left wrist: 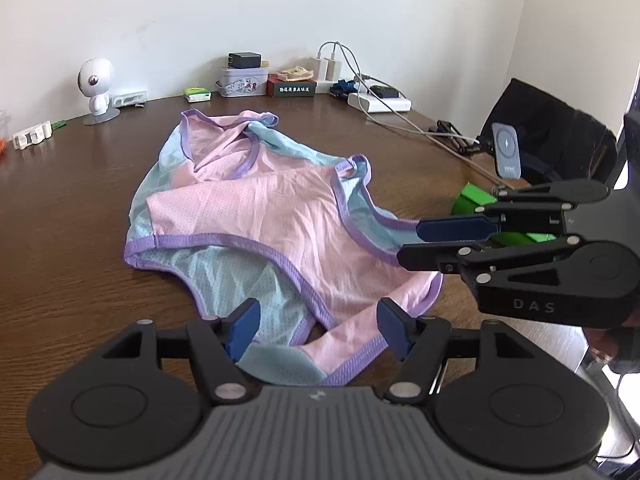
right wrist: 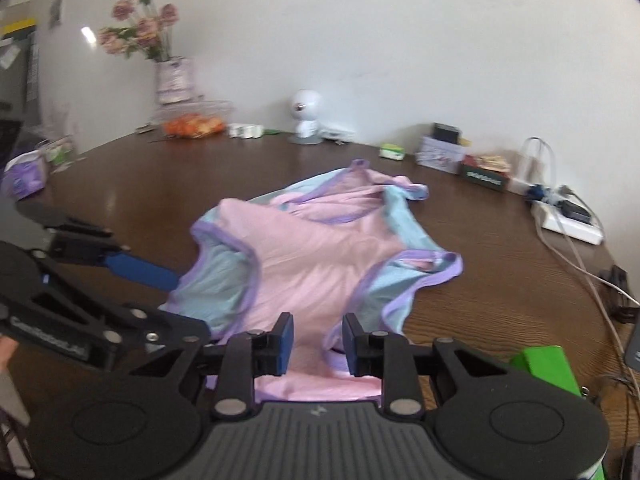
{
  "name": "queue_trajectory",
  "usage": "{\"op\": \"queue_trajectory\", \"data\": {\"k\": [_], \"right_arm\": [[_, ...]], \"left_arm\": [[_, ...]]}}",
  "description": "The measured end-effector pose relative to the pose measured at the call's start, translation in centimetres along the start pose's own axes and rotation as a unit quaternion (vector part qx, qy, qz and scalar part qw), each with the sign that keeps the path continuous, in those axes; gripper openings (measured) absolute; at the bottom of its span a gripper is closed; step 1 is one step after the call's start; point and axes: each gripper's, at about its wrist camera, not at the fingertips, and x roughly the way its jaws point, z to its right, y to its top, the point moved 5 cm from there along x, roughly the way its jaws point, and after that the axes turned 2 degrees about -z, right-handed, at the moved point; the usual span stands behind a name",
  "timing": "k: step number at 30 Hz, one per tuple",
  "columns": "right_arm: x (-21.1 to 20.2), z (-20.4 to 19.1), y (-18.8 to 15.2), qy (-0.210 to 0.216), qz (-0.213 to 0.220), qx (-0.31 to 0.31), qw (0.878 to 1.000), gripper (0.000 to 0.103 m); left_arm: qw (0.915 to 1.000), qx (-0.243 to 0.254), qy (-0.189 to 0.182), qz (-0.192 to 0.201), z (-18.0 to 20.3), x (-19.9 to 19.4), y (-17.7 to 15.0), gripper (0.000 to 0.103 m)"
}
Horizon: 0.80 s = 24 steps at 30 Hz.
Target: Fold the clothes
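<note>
A pink and light-blue mesh tank top with purple trim lies crumpled on the brown wooden table. My left gripper is wide open at the near hem, with pink and blue cloth lying between its blue pads. My right gripper reaches in from the right at the top's side edge. In its own view the right gripper is open with a narrower gap, and the pink cloth sits between the fingers. One blue finger of the left gripper touches the cloth's left edge.
A green block sits close behind the right gripper. Cables and a power strip run along the right, beside a phone stand. Tins, a white robot figure and a flower vase line the wall.
</note>
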Motion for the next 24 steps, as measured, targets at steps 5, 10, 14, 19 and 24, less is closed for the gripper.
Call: {"op": "queue_trajectory", "data": {"k": [5,10,14,19,24], "right_arm": [[-0.1,-1.7,-2.1,0.066,-0.029,-0.074,0.995,0.025],[1.4,-3.9,-3.1,0.056,-0.015,-0.134,0.989,0.024],[2.1,-4.2,-2.4,0.032,0.019,-0.157,0.987,0.022],[1.6,-3.6,-0.2,0.017,0.082,-0.145,0.986,0.001],[-0.7,-3.5,1.6,0.012,0.133,-0.138,0.981,0.001]], "left_arm": [[0.9981,0.054,0.028,-0.01,0.8,0.6,-2.2,0.065],[0.9974,0.041,0.058,-0.012,-0.4,0.7,-2.2,0.065],[0.9987,0.004,0.05,0.001,-1.3,-0.3,-1.7,0.065],[0.9974,0.02,0.067,0.016,-0.1,-0.9,-2.1,0.076],[0.9962,0.011,0.083,0.025,-0.3,-0.4,-1.6,0.076]]}}
